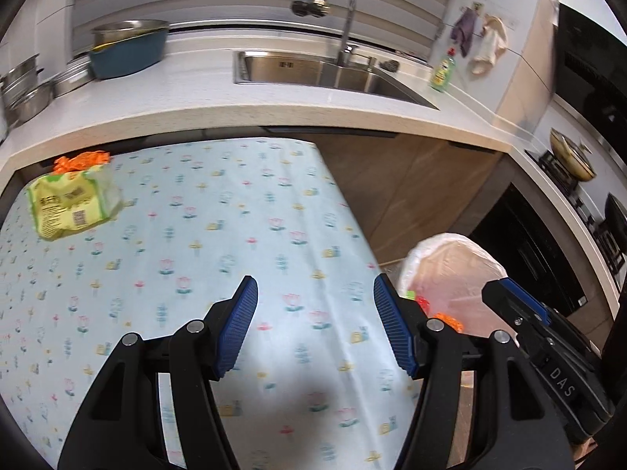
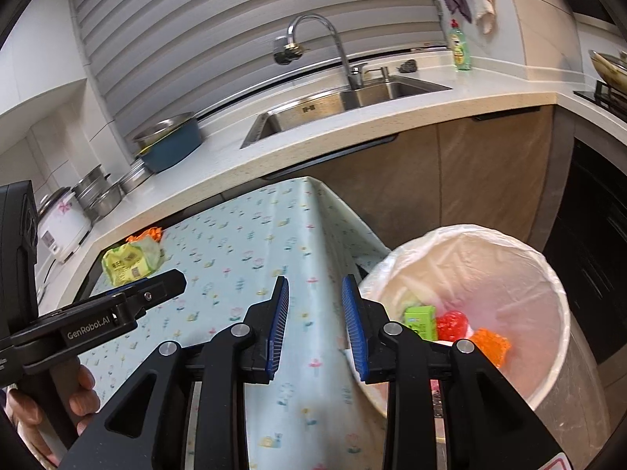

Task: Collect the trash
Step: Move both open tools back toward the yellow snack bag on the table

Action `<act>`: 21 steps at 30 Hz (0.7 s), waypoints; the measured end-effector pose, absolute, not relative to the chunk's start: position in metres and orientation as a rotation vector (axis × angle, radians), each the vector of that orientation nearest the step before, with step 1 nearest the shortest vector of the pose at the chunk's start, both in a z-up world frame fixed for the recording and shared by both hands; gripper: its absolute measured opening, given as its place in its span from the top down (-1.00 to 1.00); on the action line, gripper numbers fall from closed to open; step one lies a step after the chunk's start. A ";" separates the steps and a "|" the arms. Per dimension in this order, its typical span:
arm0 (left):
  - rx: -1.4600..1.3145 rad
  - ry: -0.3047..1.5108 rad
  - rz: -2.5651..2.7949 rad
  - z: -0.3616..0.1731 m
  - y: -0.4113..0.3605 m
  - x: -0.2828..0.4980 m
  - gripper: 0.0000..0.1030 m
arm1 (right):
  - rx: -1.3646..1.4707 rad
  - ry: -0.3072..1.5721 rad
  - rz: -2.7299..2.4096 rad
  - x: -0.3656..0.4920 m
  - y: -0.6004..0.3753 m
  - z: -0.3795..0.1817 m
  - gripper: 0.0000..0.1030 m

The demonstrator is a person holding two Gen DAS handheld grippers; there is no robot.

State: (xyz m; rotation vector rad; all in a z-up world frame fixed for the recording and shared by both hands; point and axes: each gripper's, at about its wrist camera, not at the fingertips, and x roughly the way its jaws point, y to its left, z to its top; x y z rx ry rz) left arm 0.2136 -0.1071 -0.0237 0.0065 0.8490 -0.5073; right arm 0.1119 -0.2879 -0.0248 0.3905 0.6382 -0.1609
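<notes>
A yellow-green snack wrapper (image 1: 72, 205) (image 2: 131, 260) lies at the far left of the floral tablecloth (image 1: 219, 215). An orange net scrap (image 1: 82, 160) (image 2: 151, 233) sits just behind it. My left gripper (image 1: 314, 286) hangs open over the bare cloth, nothing between its blue pads. My right gripper (image 2: 315, 286) is open by a narrow gap and empty, above the table's right edge beside the lined trash bin (image 2: 548, 274) (image 1: 450, 243). In the bin lie a green carton (image 2: 421, 319), a red piece (image 2: 452, 323) and an orange piece (image 2: 491, 344).
A counter runs behind the table with a sink (image 1: 313, 72), a faucet (image 1: 347, 11), a green soap bottle (image 1: 443, 72), a blue basin (image 1: 125, 55) and steel pots (image 1: 23, 90). A rice cooker (image 2: 62, 223) stands at the left, a pan on the stove (image 1: 572, 156) at the right. A hand (image 2: 78, 395) holds the left gripper's handle.
</notes>
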 end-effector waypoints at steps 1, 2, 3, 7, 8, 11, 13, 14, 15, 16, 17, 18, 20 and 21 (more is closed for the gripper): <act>0.002 0.848 -0.497 -0.023 -0.100 0.216 -0.14 | 0.386 0.639 -0.152 0.115 -0.282 -0.024 0.45; -0.002 0.845 -0.483 -0.023 -0.091 0.219 -0.14 | 0.381 0.641 -0.143 0.119 -0.276 -0.024 0.45; -0.003 0.843 -0.471 -0.022 -0.084 0.221 -0.14 | 0.378 0.643 -0.134 0.122 -0.270 -0.023 0.45; -0.015 0.837 -0.422 -0.022 -0.050 0.230 -0.14 | 0.367 0.651 -0.094 0.137 -0.244 -0.022 0.45; -0.017 0.836 -0.410 -0.023 -0.041 0.233 -0.14 | 0.363 0.654 -0.084 0.141 -0.237 -0.022 0.45; -0.022 0.833 -0.372 -0.023 -0.017 0.240 -0.14 | 0.348 0.662 -0.052 0.154 -0.216 -0.021 0.45; -0.032 0.834 -0.351 -0.025 -0.001 0.245 -0.14 | 0.337 0.667 -0.034 0.161 -0.203 -0.020 0.45; -0.035 0.834 -0.336 -0.026 0.008 0.248 -0.16 | 0.331 0.670 -0.024 0.165 -0.196 -0.020 0.45; -0.034 0.831 -0.324 -0.027 0.015 0.250 -0.24 | 0.325 0.673 -0.015 0.169 -0.190 -0.020 0.45; -0.032 0.826 -0.308 -0.027 0.023 0.252 -0.28 | 0.320 0.676 -0.004 0.174 -0.183 -0.019 0.45; -0.031 0.820 -0.293 -0.028 0.031 0.254 -0.31 | 0.318 0.678 0.005 0.177 -0.178 -0.020 0.44; -0.031 0.817 -0.281 -0.029 0.040 0.258 -0.32 | 0.321 0.681 0.015 0.181 -0.173 -0.020 0.41; -0.030 0.818 -0.257 -0.032 0.055 0.265 -0.32 | 0.329 0.688 0.038 0.191 -0.162 -0.022 0.39; -0.028 0.818 -0.247 -0.033 0.062 0.270 -0.32 | 0.328 0.692 0.047 0.197 -0.156 -0.022 0.39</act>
